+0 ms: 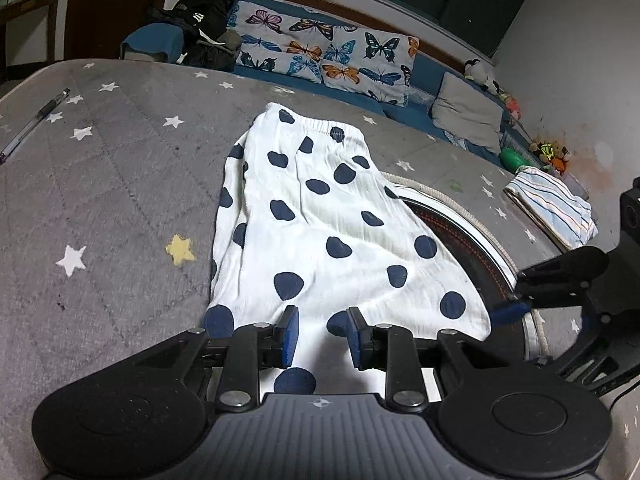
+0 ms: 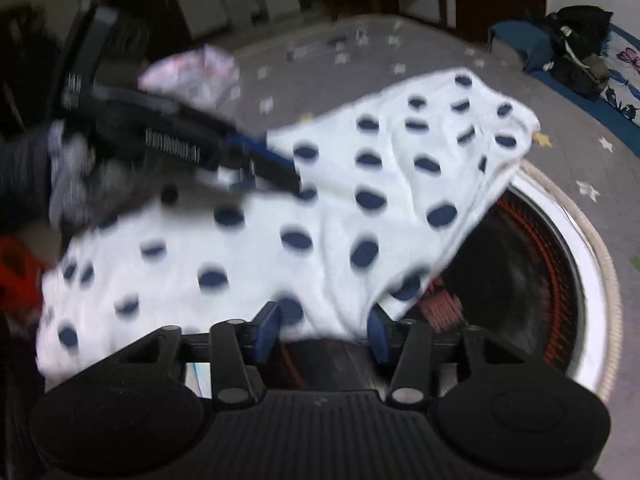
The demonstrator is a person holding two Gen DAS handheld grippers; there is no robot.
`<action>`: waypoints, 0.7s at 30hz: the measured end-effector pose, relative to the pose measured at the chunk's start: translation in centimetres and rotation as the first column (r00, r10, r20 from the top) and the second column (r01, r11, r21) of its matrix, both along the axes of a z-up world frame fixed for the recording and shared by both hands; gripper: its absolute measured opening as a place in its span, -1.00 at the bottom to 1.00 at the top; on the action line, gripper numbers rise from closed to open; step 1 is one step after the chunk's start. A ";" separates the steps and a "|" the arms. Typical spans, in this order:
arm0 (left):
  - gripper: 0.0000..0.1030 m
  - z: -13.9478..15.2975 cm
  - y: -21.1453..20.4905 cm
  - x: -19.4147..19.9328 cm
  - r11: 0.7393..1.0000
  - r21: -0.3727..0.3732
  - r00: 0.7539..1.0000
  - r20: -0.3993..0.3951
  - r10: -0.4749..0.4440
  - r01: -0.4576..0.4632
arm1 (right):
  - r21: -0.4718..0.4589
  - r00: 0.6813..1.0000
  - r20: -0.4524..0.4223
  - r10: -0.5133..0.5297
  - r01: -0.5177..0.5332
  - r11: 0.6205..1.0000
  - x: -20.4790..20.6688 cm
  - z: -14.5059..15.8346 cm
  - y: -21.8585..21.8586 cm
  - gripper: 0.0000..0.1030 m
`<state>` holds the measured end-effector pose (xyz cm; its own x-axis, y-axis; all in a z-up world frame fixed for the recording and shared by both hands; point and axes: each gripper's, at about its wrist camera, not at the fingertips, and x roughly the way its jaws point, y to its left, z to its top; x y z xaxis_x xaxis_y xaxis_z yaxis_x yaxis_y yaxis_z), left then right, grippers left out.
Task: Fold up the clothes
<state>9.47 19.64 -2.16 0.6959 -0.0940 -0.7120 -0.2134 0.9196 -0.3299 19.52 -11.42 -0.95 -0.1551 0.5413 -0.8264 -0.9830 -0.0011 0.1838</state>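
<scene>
A pen (image 1: 34, 124) lay at the far left of a grey star-printed mat (image 1: 100, 200). At its middle, a white garment with navy spots (image 1: 320, 216) was spread flat, elastic waistband at the far end, its right side draped over a round tray (image 1: 476, 240). The left gripper (image 1: 322, 336) sat at the garment's near hem, jaws apart with cloth lying between the blue pads, unpinched. To the right, the right gripper (image 2: 322, 334) stood released at the garment's near edge over the tray, cloth between its pads. A folded striped cloth (image 1: 554, 208) rested on the mat's far right.
</scene>
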 end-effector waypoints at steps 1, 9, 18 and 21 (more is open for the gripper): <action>-0.43 0.0 0.0 0.0 1.000 0.001 1.000 0.002 -0.001 0.001 | -0.017 1.000 0.013 0.007 -0.006 1.000 -0.1 0.1 -0.4 -0.13; -0.24 0.3 0.1 -0.3 1.000 0.024 1.000 0.019 -0.003 0.003 | -0.045 0.996 0.076 -0.049 0.052 0.998 -0.8 0.8 -2.3 -0.16; -0.22 1.5 -0.7 -2.3 0.999 0.035 0.998 0.060 -0.014 0.012 | 0.192 0.973 0.085 -0.216 0.197 0.962 -1.2 3.9 -0.4 -0.15; -0.22 1.6 -1.0 -3.6 0.999 0.035 0.998 0.063 -0.019 0.017 | 0.183 0.965 0.083 -0.251 0.232 0.955 -1.4 2.7 1.5 -0.15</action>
